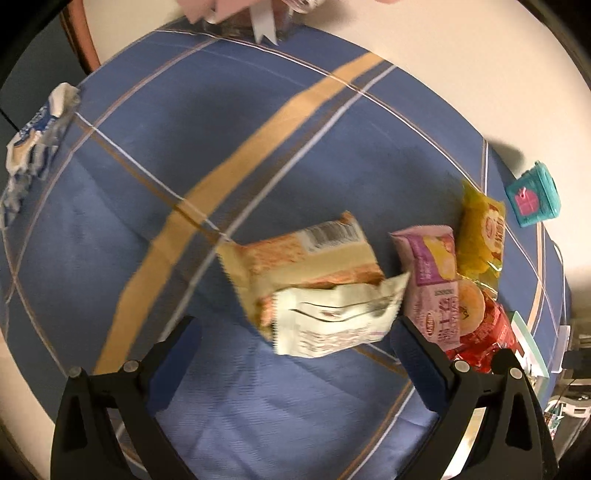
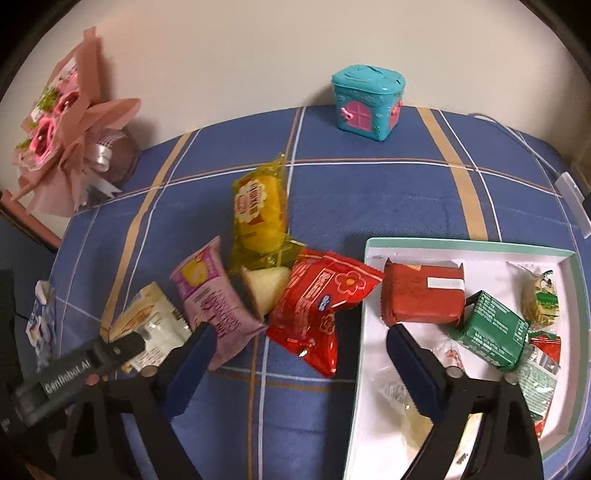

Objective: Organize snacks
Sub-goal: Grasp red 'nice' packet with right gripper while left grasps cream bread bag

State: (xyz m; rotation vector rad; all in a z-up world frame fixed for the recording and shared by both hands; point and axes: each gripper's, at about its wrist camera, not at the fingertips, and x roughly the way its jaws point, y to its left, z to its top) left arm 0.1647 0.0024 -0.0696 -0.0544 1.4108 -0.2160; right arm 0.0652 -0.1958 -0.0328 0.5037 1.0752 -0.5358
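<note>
yellow packet (image 2: pixel 260 214) upright lengthwise, pointing wallward

Pink bouquet (image 1: pixel 236 14) cut off by the top edge of the left wrist view, white box (image 1: pixel 532 350) at lower right mostly hidden behind snacks, print on the motion-blurred white packet (image 1: pixel 332 321) unreadable, box's (image 2: pixel 373 280) near corner off-frame, pale wrappers (image 2: pixel 413 424) behind right gripper's fingers (image 2: pixel 417 373).

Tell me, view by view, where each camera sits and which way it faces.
Left wrist: on the left claw, looking down at the white packet; its open fingers show.
Right wrist: on the right claw, facing the wall over the box; open fingers and the left claw show.
Shared: purple packet, teal house.
</note>
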